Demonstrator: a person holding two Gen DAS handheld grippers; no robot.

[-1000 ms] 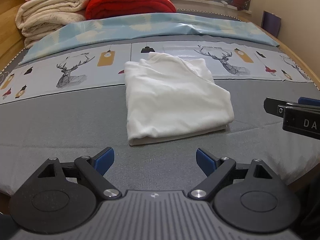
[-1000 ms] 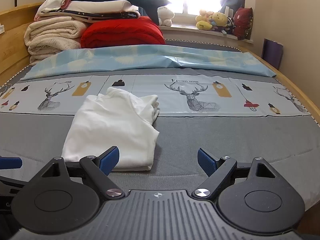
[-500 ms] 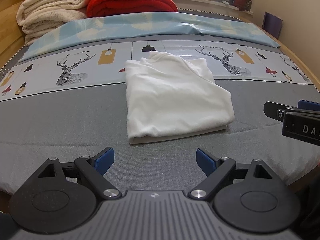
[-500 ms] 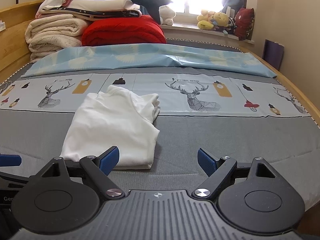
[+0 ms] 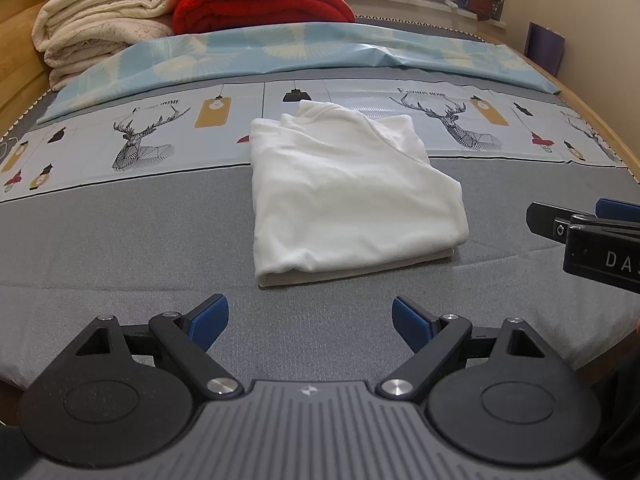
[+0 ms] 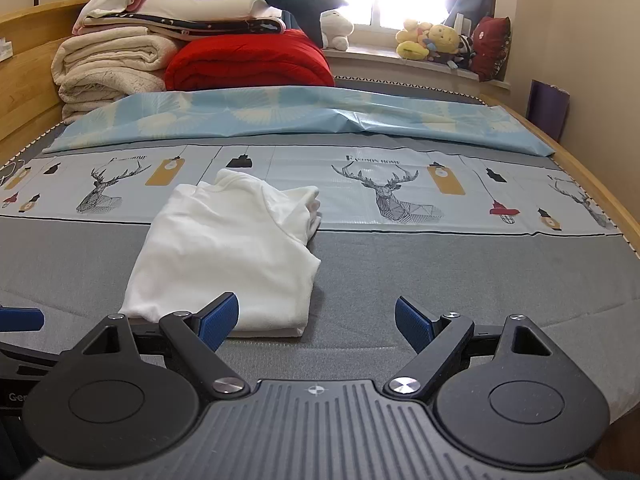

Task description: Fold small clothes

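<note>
A white garment (image 5: 348, 196) lies folded into a compact rectangle on the grey bed cover, with its collar end toward the deer-print band. In the right wrist view the same garment (image 6: 236, 252) sits left of centre. My left gripper (image 5: 310, 326) hovers just in front of its near edge, open and empty. My right gripper (image 6: 316, 322) is open too, holding nothing, near the garment's front right corner. Part of the right gripper shows at the right edge of the left wrist view, and a blue fingertip (image 6: 20, 318) of the left gripper shows at the left edge of the right one.
Folded cream blankets (image 6: 108, 68) and a red duvet (image 6: 248, 62) are stacked at the bed's far left. A light blue sheet (image 6: 300, 114) lies across the far side. Plush toys (image 6: 432, 40) line the windowsill. A wooden bed frame (image 6: 592, 184) runs along the right.
Both grippers have tilted or risen slightly, so the scene sits a little lower in each view. The folded garment has stayed where it was, and both grippers stay open.
</note>
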